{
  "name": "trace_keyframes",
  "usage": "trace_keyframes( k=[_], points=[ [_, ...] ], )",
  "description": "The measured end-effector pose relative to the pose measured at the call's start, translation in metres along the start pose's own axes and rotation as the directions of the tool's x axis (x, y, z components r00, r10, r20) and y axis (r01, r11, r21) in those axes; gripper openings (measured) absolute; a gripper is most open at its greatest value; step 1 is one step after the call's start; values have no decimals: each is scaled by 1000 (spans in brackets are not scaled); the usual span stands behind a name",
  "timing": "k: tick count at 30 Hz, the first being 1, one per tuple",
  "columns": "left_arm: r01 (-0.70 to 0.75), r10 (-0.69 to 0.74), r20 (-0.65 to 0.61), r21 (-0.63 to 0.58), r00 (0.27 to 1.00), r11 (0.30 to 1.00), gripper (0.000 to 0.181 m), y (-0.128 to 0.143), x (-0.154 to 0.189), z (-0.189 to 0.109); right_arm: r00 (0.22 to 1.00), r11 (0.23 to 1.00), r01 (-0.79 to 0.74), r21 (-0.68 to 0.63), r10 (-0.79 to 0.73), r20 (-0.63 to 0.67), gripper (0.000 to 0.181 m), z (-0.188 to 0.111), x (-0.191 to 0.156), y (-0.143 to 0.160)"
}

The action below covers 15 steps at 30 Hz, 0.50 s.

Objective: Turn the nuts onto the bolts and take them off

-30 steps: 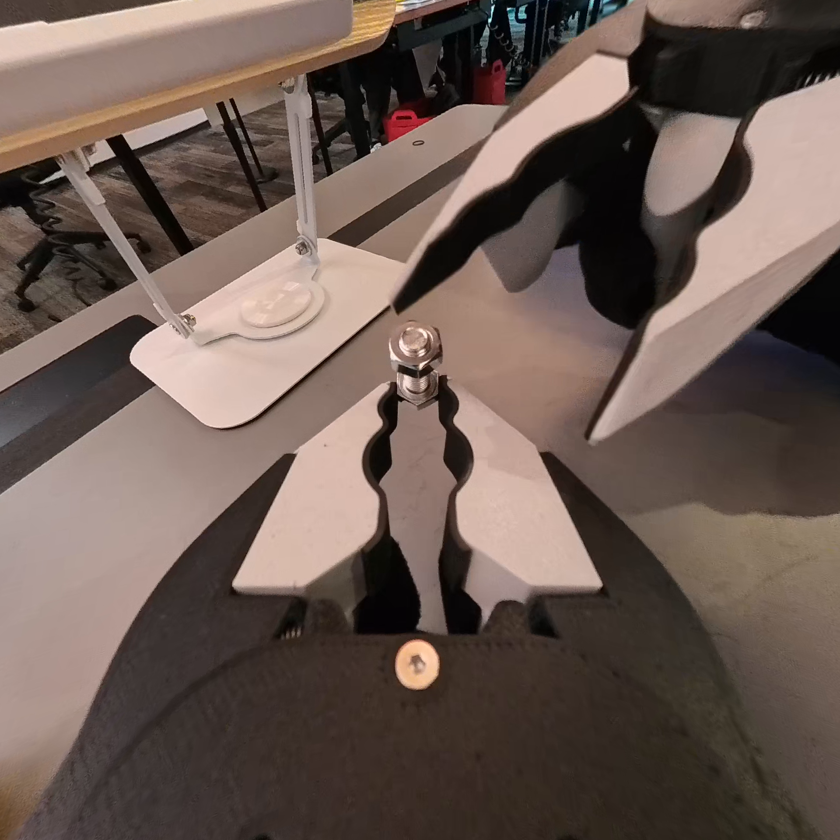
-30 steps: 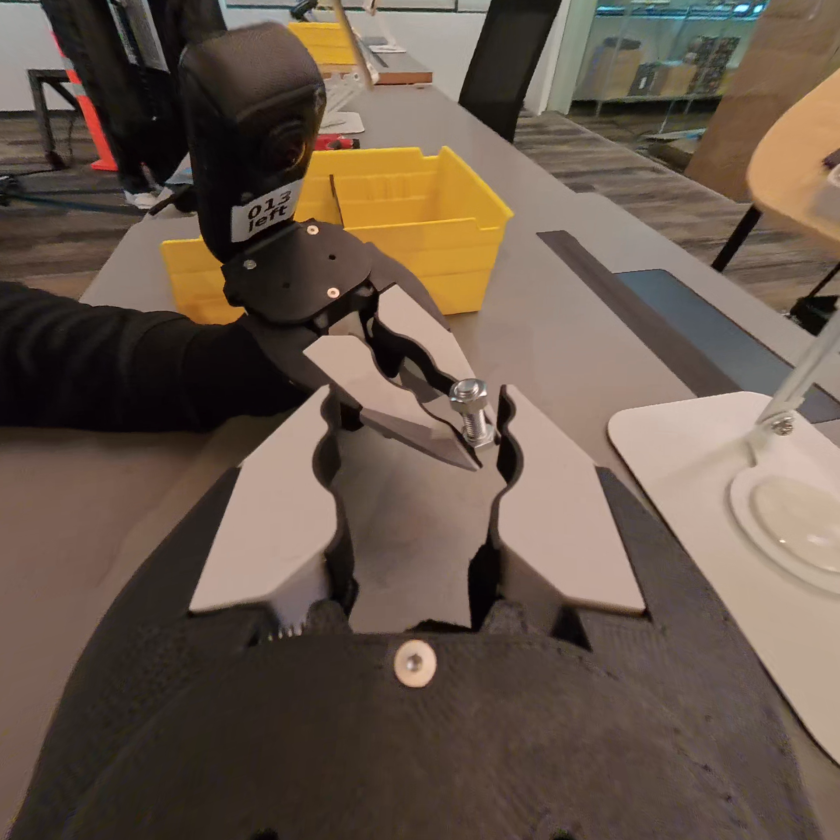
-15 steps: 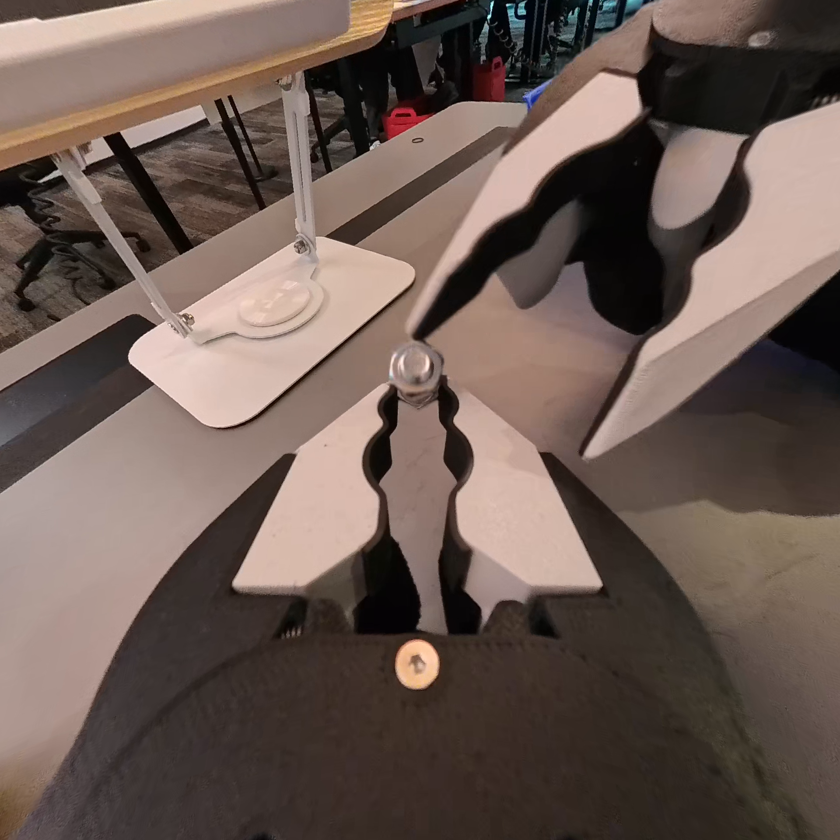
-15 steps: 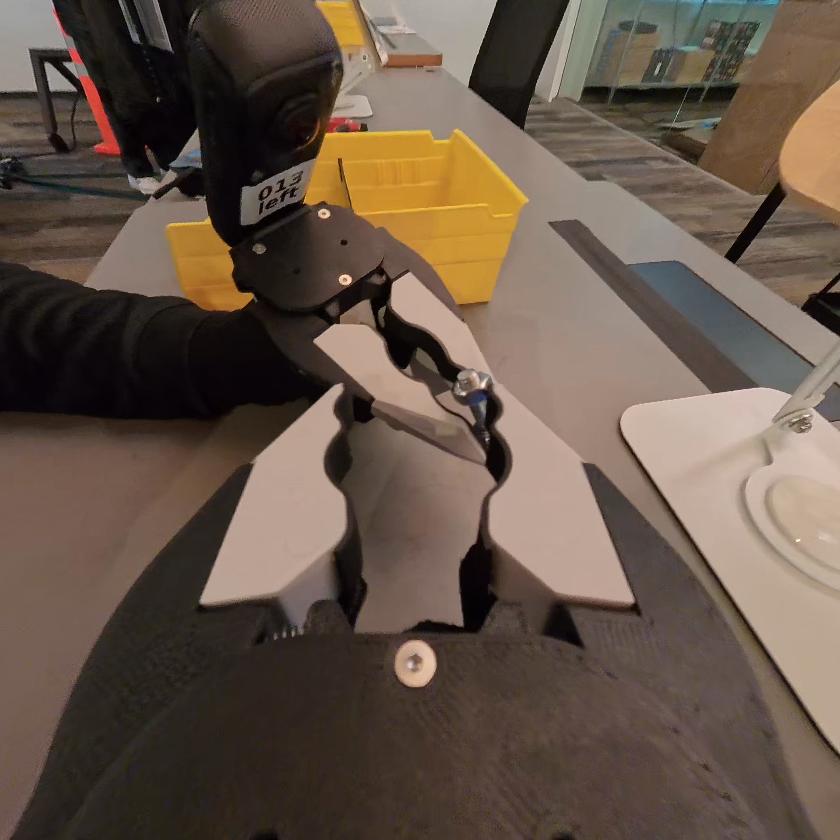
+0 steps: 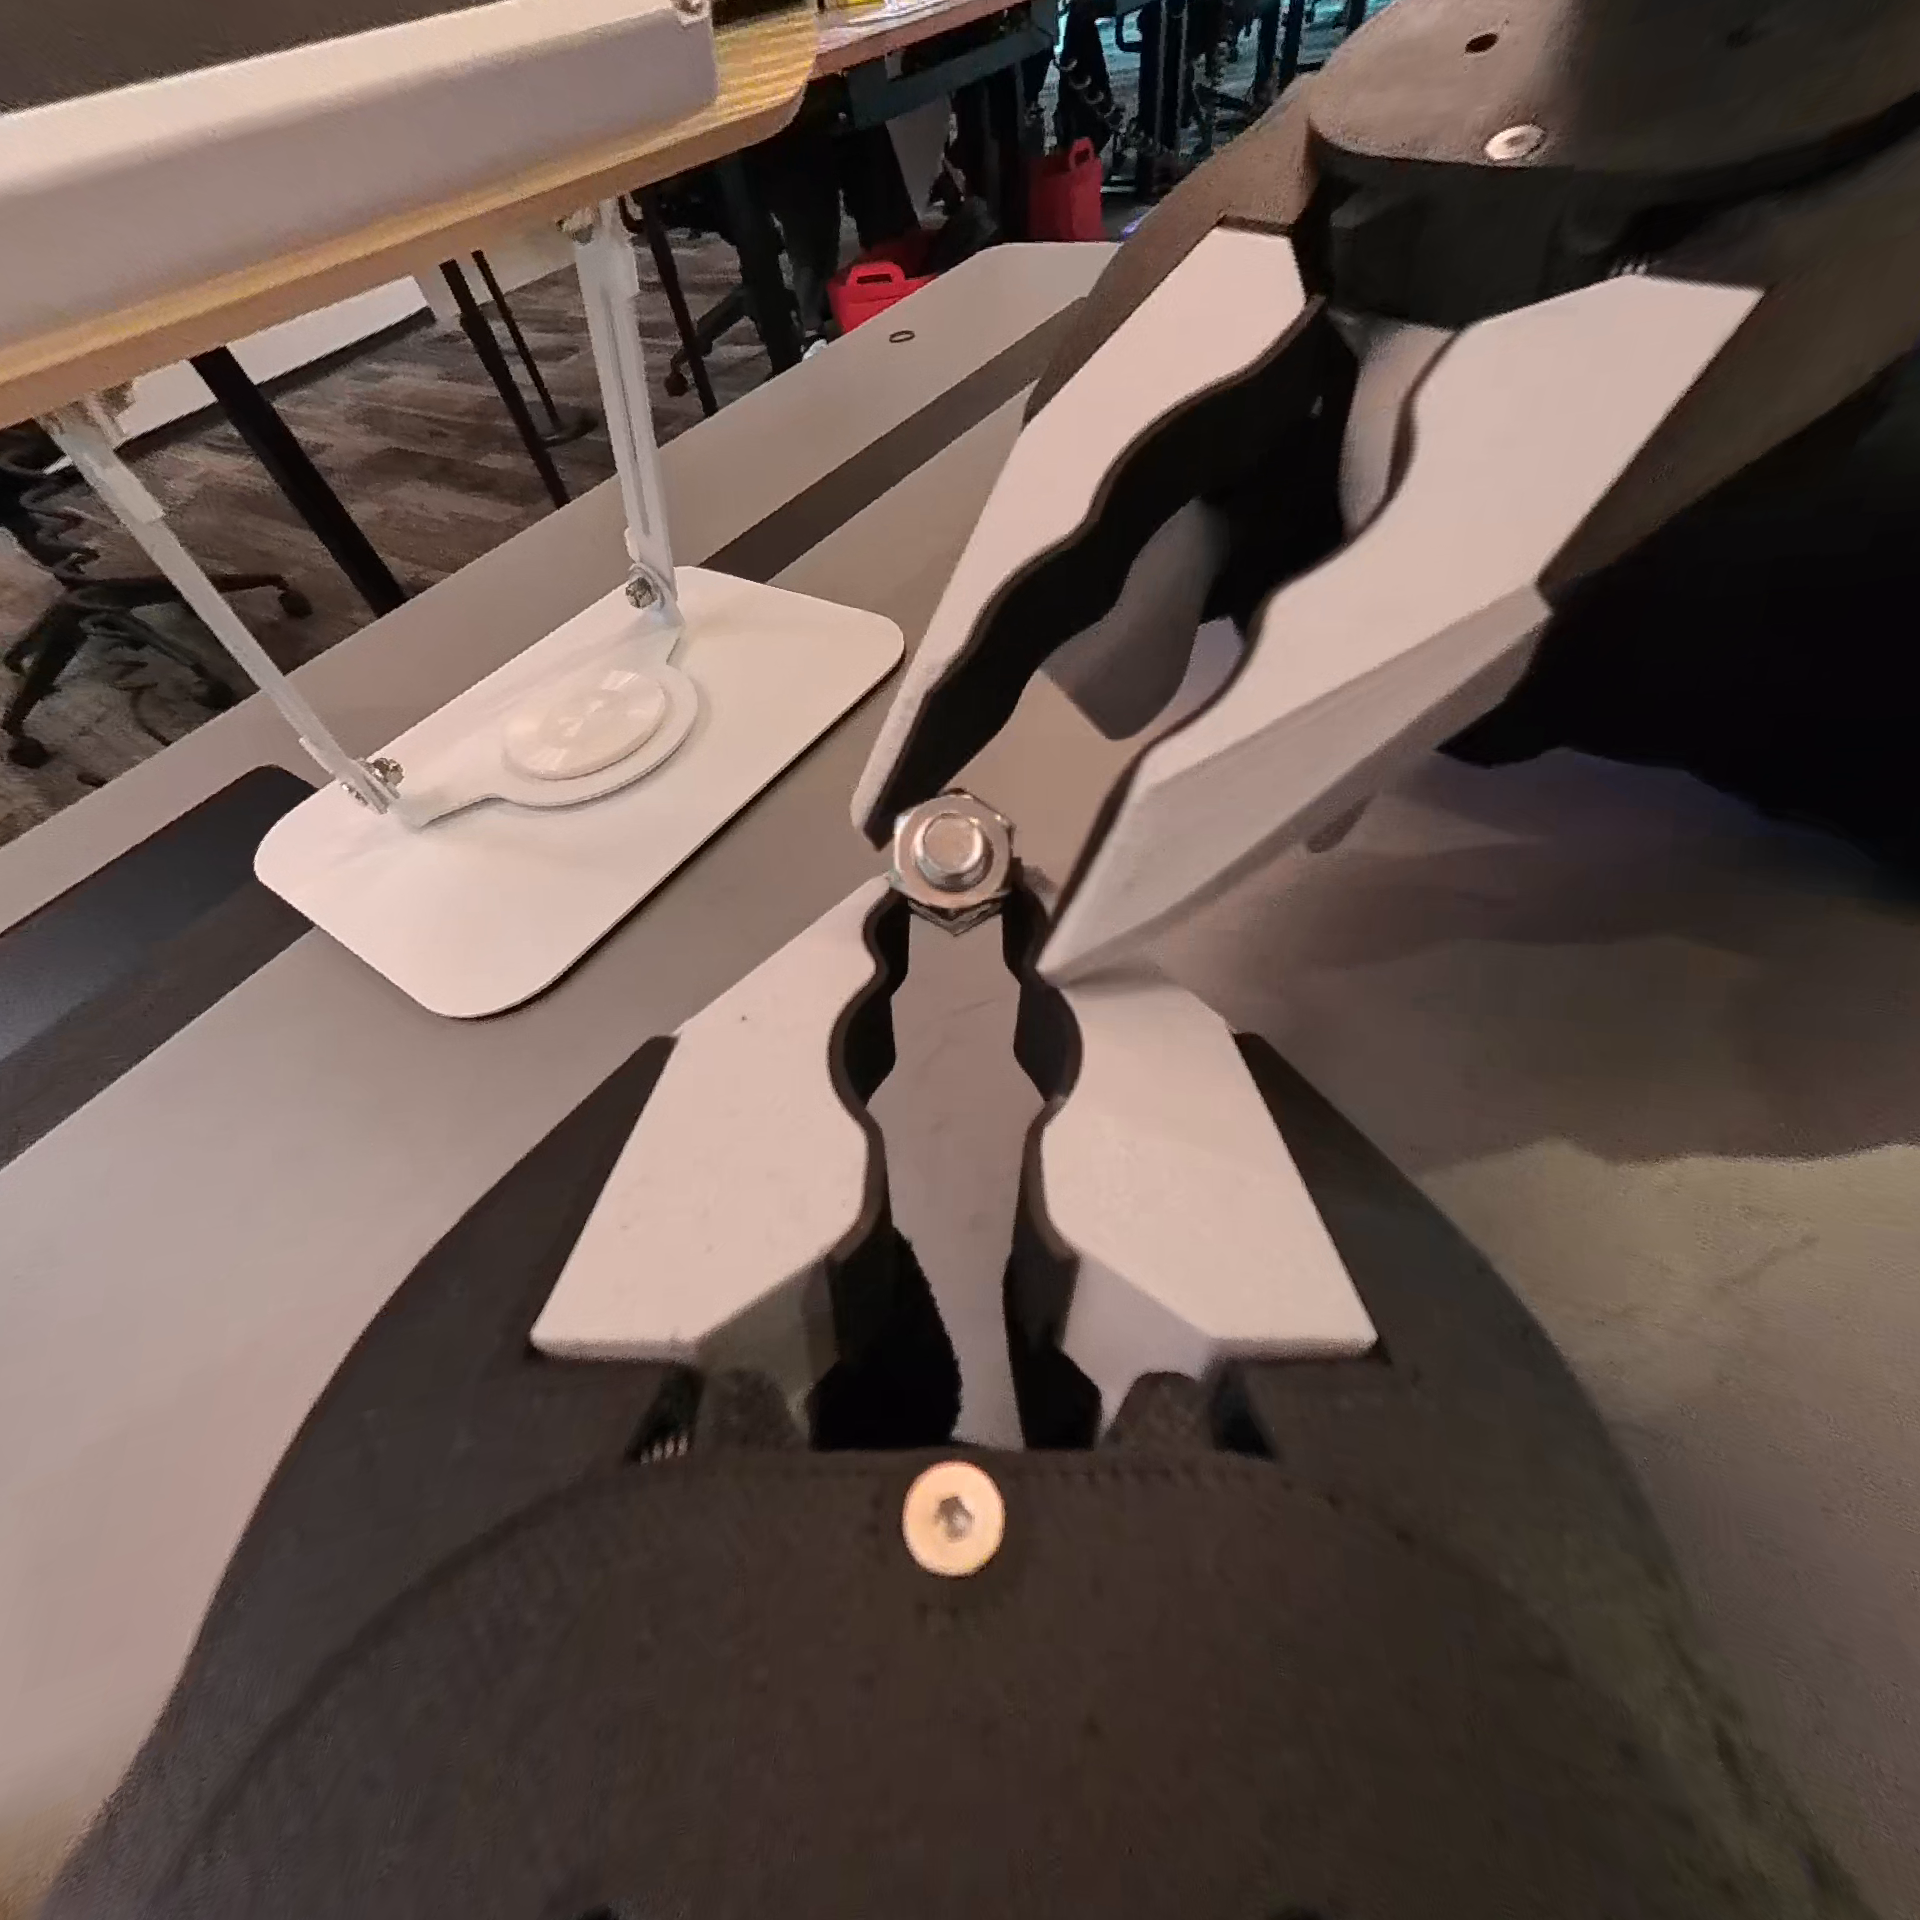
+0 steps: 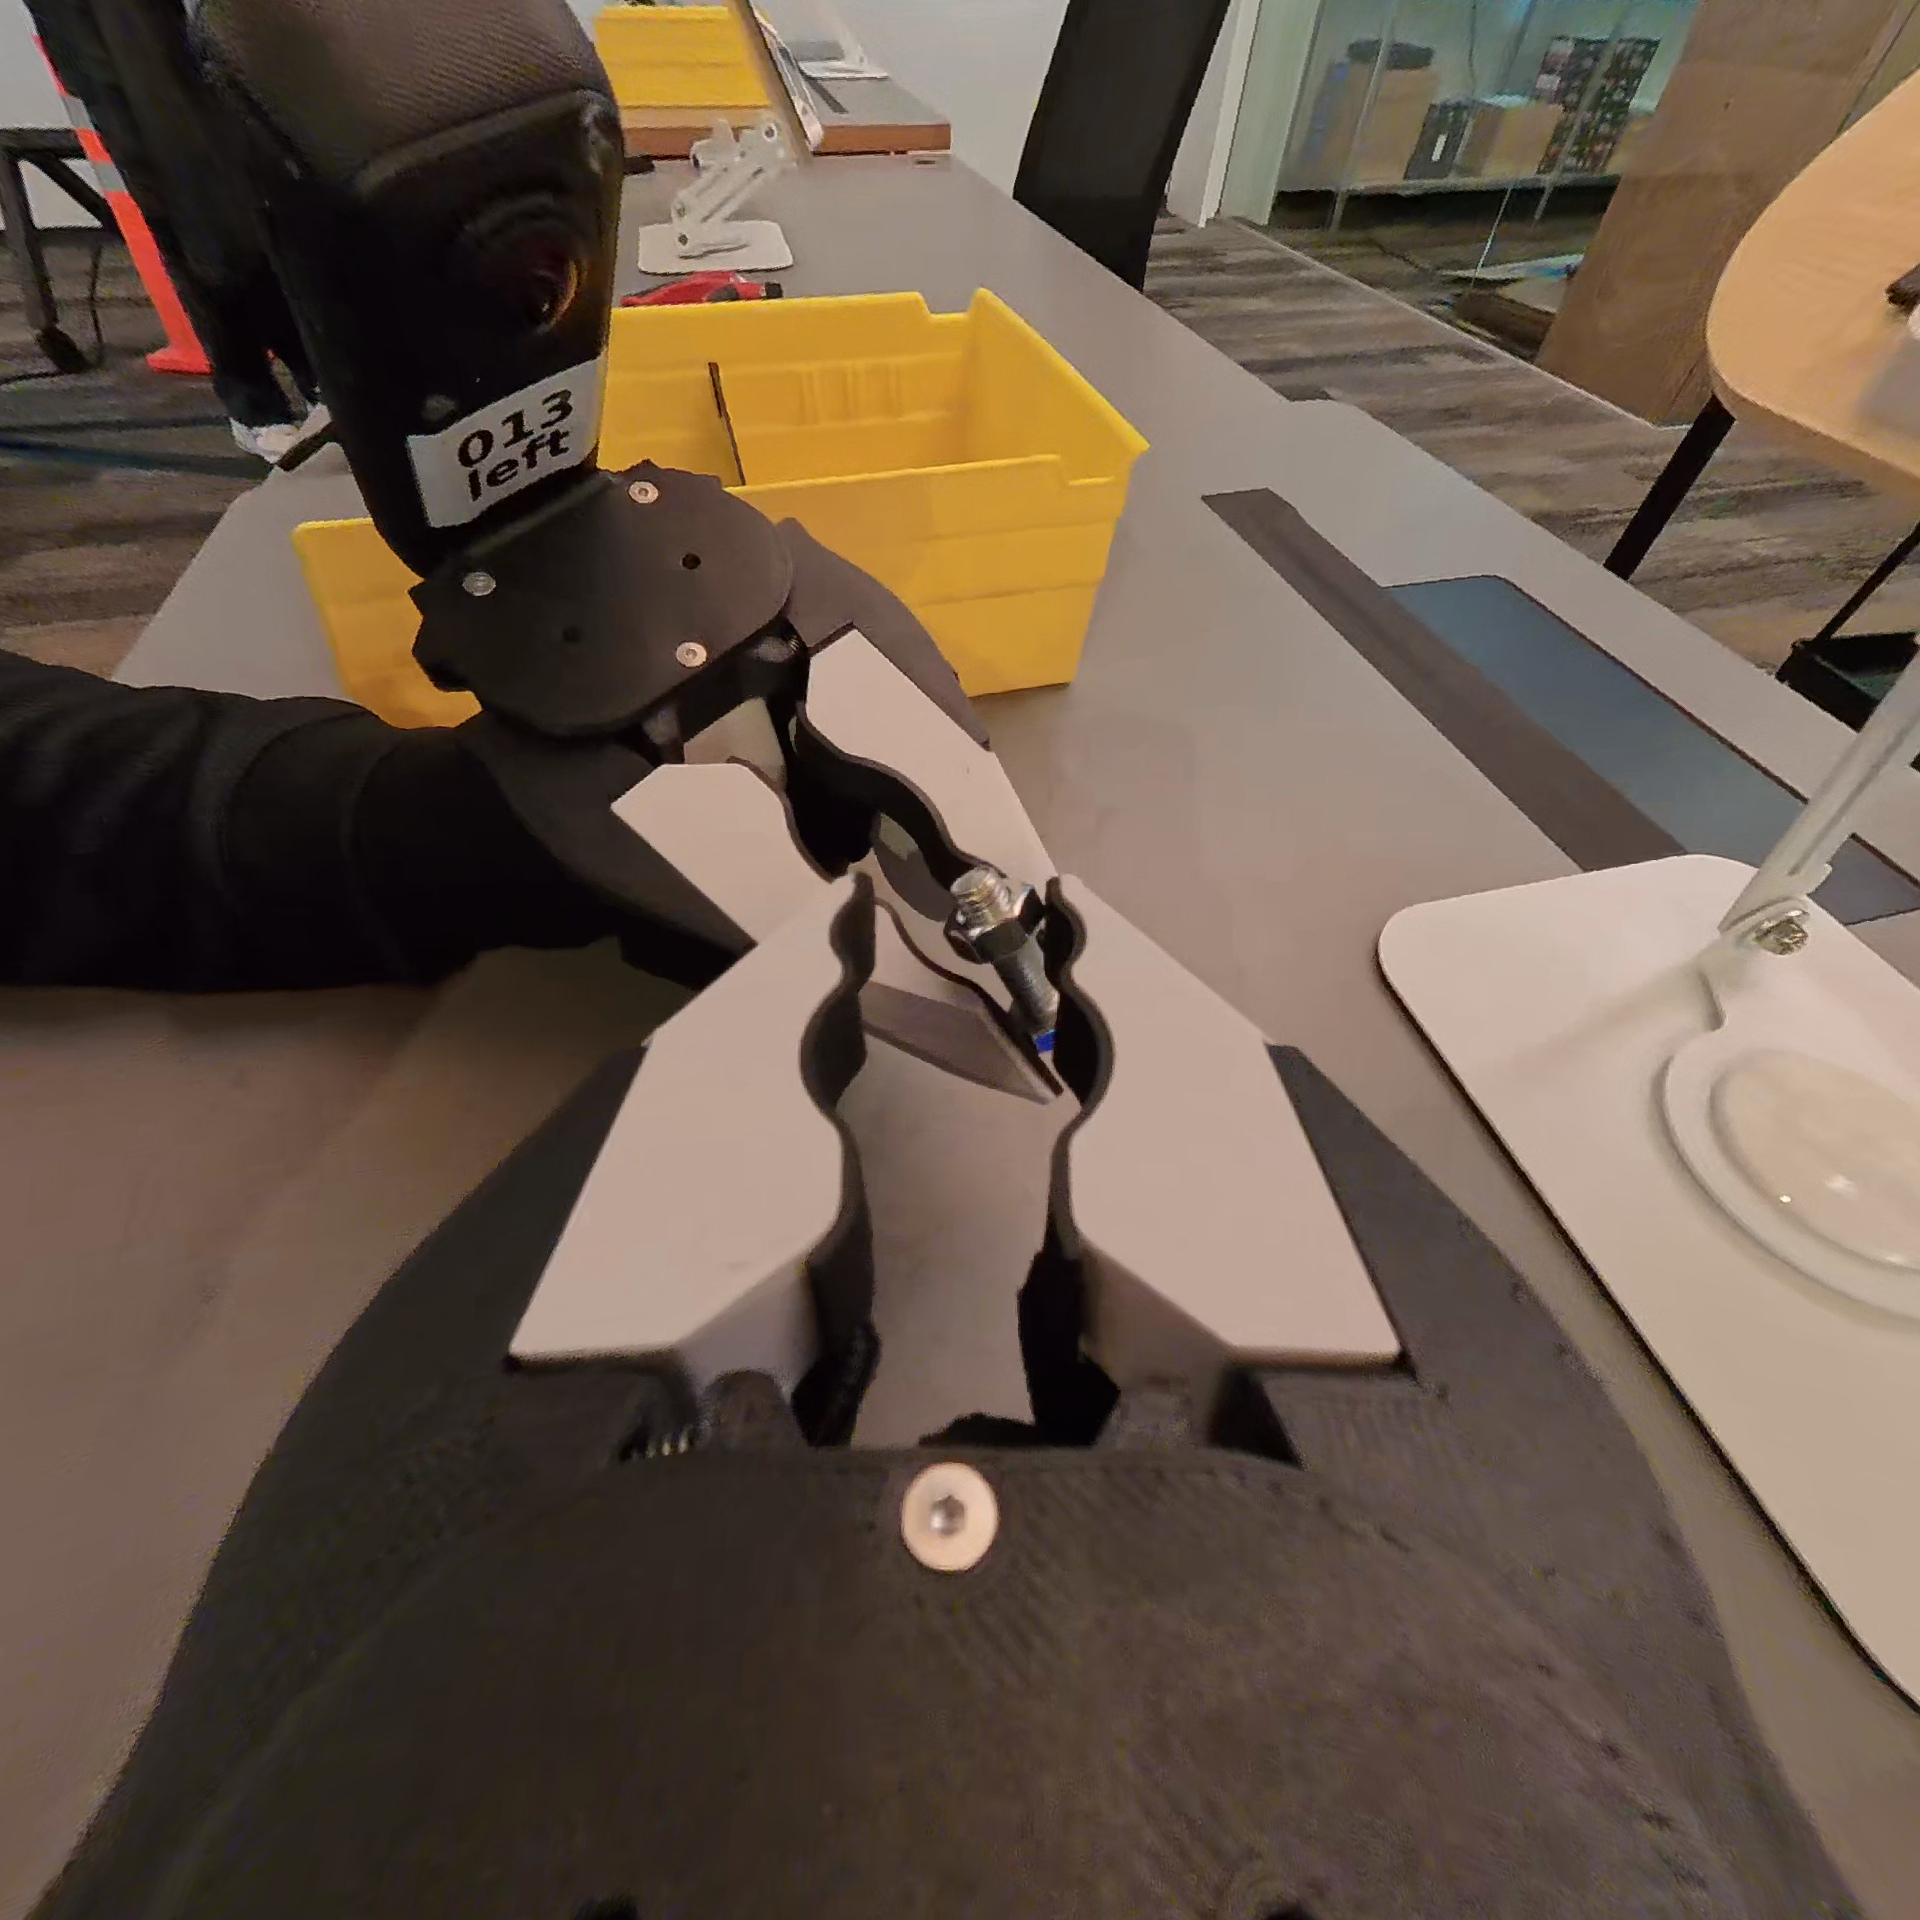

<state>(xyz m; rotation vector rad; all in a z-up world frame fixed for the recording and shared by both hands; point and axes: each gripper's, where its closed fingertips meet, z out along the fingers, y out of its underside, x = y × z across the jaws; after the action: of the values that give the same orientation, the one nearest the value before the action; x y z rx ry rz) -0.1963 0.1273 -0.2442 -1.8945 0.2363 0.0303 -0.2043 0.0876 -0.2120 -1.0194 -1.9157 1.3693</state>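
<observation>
Grey tabletop fills your left wrist view, with a white stand base off to the left and dark office floor and chair legs behind. Your left gripper is clamped on the bolt at its very fingertips; you look at the bolt almost end-on, with the nut ringing it. Your right gripper comes in from the upper right, its two fingers spread to either side of the nut. One tip sits right against the nut's upper left edge; whether the other tip touches, you cannot tell from here.

Over in your right wrist view, the same grey table carries a yellow bin behind the left gripper, and the white stand base lies to the right. Your sleeve rests across the left. The bolt is tilted, its shank pointing down toward the camera, with the nut on its upper part. Your right gripper stands apart around the bolt, its right finger close beside the nut and the left one clear of it.
</observation>
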Motion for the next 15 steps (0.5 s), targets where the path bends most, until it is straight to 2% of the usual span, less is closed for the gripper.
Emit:
trace_keyframes(
  k=[3, 10, 13, 15],
  points=[
    [-22, 22, -13, -6, 1000, 1000, 15, 0, 5, 1, 1000, 1000, -11, -10, 10, -13, 16, -1, 3, 3],
    [-11, 14, -44, 79, 999, 997, 17, -13, 8, -3, 997, 998, -45, 37, 47, -55, 15, -13, 6, -11],
    [3, 1, -50, 76, 999, 997, 21, -10, 7, -2, 994, 997, -57, 59, 62, -85, 15, -29, 3, -30],
    [-3, 7, -55, 72, 998, 997, 0, -8, 6, -2, 995, 996, -49, 72, 55, -86, 15, -47, -6, -46]
  ],
)
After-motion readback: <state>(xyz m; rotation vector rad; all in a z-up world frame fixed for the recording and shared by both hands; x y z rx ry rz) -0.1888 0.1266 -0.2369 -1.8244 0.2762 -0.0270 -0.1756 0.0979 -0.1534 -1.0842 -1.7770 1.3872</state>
